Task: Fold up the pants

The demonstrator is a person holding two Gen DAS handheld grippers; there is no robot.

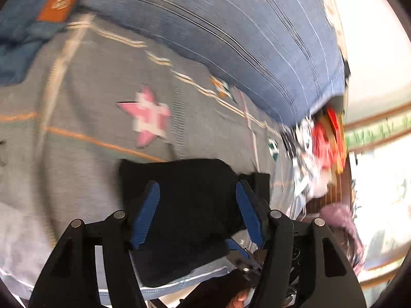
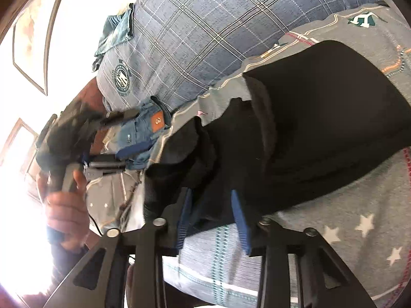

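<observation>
Plainly standing apart: left gripper (image 1: 197,210), blue ribbed pads (image 1: 146,213) spread wide over folded black pants (image 1: 179,187), not pressing on the cloth. Lying flat beneath and between those fingers, the pants, with one square corner reaching just beyond the fingertips. Resting under the pants, a grey patterned bedspread (image 1: 77,97) bearing a pink pixelled star (image 1: 147,116) and thin orange and cream lines. Bulging beyond the spread, a blue checked pillow (image 1: 257,38). Sitting at the upper left, a bundle of blue denim with a brown leather patch (image 1: 57,3). Blurring everything, motion in this view.

Likewise parted: right gripper (image 2: 213,215), blue pads (image 2: 240,220) on either side of the near edge of the black pants (image 2: 321,118); cannot tell whether touching the cloth. Stretching away to the upper right, the pants in a long dark band, folded and rumpled near the fingers. Lying underneath, the grey bedspread (image 2: 359,225) with white stars. Showing at the left, a person's hand (image 2: 64,213) gripping the other tool's handle, beside the denim bundle (image 2: 143,131) and below the checked pillow (image 2: 205,38).
</observation>
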